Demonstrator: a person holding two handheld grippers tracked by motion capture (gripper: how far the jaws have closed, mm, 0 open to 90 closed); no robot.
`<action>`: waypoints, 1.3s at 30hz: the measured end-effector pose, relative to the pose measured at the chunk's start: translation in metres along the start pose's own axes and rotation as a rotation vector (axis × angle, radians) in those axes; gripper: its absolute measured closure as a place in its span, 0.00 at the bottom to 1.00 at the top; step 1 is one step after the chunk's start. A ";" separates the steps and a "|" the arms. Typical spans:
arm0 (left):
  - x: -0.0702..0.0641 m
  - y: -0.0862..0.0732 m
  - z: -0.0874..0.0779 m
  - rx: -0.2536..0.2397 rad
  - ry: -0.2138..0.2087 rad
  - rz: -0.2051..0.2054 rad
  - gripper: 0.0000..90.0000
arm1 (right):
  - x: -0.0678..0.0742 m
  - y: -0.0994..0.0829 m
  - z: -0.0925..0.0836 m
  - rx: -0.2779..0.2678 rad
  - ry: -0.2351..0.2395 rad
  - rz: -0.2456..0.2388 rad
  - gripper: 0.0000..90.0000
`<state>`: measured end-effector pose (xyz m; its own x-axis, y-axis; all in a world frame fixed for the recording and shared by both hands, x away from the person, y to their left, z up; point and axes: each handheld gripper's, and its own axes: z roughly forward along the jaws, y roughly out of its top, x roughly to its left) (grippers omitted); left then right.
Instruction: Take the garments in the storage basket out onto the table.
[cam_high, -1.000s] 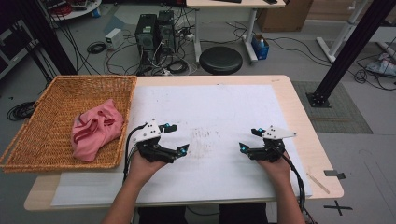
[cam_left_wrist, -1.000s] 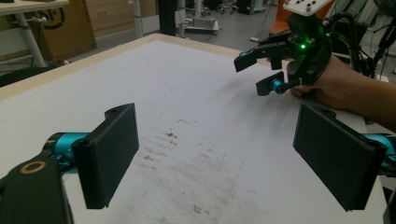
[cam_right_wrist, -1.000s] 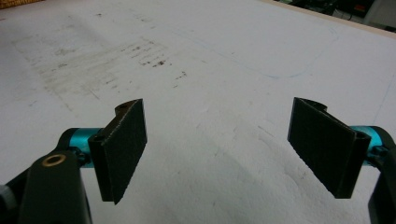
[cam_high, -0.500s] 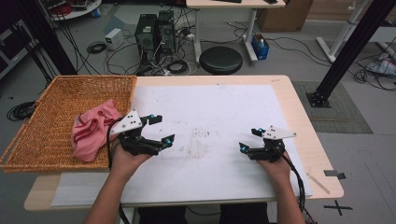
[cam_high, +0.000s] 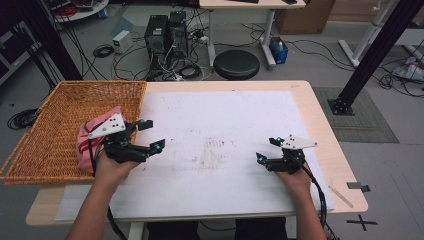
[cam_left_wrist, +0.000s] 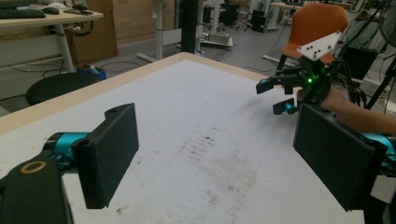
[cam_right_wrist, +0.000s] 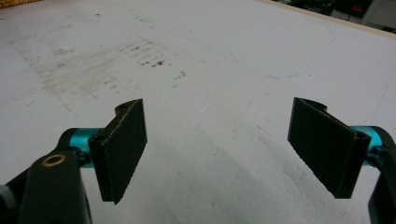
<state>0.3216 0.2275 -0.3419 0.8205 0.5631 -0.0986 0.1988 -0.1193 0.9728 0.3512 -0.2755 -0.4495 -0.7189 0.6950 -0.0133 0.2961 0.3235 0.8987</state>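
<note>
Currently we log 2 grippers over the table (cam_high: 305, 100), both with jaws spread wide and nothing between them. Our left gripper (cam_high: 150, 135) sits at the left margin of the white sheet (cam_high: 225, 120), just beside the right rim of the wicker basket (cam_high: 55, 120). Its body overlaps that rim in the high view; whether it touches the wicker we cannot tell from this angle.

The pink cloth (cam_high: 87, 142) lies bunched inside the basket, against the near right corner, partly behind the left hand (cam_high: 111, 167) and the gripper's grey plate.

Our right gripper (cam_high: 267, 150) hangs low over the sheet's right part, near the table's right edge, jaws pointing left. In the left gripper view it (cam_left_wrist: 280, 95) shows across the sheet, well apart from the left one.

Between the 2 grippers the sheet is a broad flat run bearing a smudged grey patch (cam_high: 212, 155). In the right gripper view the pads (cam_right_wrist: 122, 147) frame bare sheet (cam_right_wrist: 210, 70), with the tan table border (cam_right_wrist: 364, 25) far ahead.
</note>
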 end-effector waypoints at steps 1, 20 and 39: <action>0.002 0.000 -0.004 0.001 0.006 -0.003 0.16 | 0.000 0.000 0.000 0.000 0.000 -0.001 0.21; 0.048 -0.012 -0.066 0.067 0.172 -0.047 0.16 | 0.000 0.000 0.000 0.000 -0.002 0.000 0.21; 0.090 -0.028 -0.074 0.228 0.329 -0.111 0.16 | 0.000 0.000 0.000 -0.001 -0.002 0.008 0.21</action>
<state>0.3507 0.3418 -0.3628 0.5800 0.8094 -0.0919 0.4202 -0.2007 0.8850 0.3508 -0.2756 -0.4495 -0.7152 0.6988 -0.0070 0.3012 0.3173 0.8992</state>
